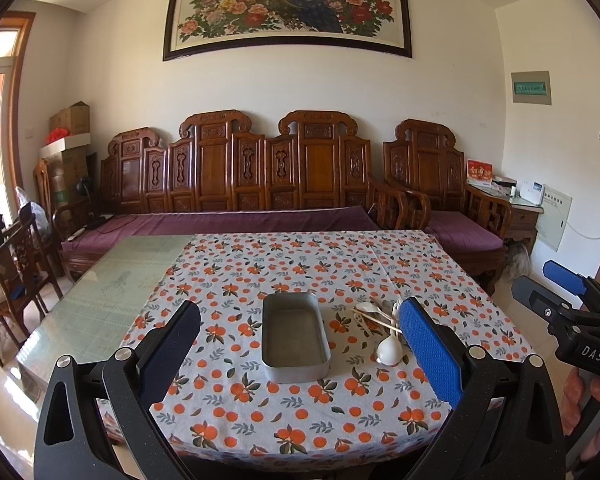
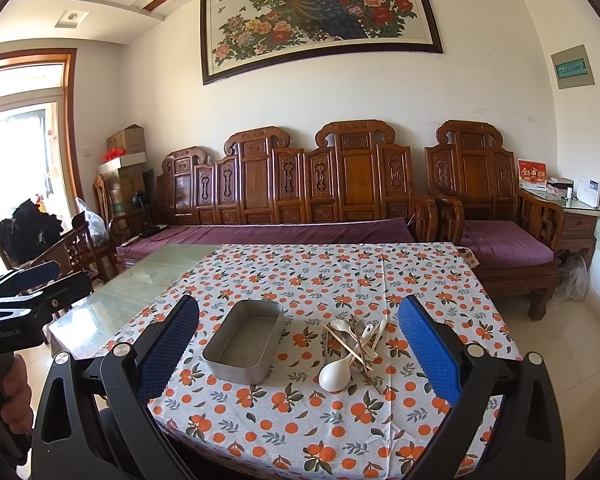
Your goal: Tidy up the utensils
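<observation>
Hovering with both my left gripper (image 1: 300,344) and right gripper (image 2: 300,344) fingers wide, holding nothing; utensils (image 2: 354,346) lie piled on the worktop (image 2: 300,420) beside the empty tray (image 2: 246,340), nothing sorted yet

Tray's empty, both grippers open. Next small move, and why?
Probably bring the right gripper down onto the big white spoon at the near edge of the utensil pile. Both grippers are open and holding nothing, the metal tray is empty, and the pile lies just right of it, on the right gripper's side. That spoon looks least tangled with the chopsticks.
</observation>
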Available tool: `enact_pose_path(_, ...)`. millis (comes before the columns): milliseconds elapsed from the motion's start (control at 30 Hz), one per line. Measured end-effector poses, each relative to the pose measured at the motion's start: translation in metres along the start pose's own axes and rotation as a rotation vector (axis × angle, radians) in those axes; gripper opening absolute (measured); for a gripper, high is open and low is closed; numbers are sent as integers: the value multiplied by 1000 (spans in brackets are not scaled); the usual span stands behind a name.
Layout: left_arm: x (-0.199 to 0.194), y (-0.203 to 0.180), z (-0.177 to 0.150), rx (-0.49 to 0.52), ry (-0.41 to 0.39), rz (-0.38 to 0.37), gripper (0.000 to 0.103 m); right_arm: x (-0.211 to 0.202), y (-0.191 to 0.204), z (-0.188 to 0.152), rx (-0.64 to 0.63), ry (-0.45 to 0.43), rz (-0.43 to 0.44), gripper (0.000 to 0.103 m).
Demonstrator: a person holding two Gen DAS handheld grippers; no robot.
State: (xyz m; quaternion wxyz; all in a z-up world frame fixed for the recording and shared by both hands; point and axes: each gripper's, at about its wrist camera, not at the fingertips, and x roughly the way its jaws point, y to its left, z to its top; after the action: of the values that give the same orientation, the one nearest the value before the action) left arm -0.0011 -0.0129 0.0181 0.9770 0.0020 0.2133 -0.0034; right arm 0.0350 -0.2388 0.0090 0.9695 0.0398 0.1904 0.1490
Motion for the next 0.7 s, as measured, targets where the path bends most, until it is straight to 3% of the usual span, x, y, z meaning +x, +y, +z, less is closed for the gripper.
enact_pose_path(533,53,8,-31,29,97,-39,96,25,-19,-17,15,56,-4,100)
enact_pose_path(700,77,4,-40,55,138,-64,96,46,-34,-27,16,91,-7,95)
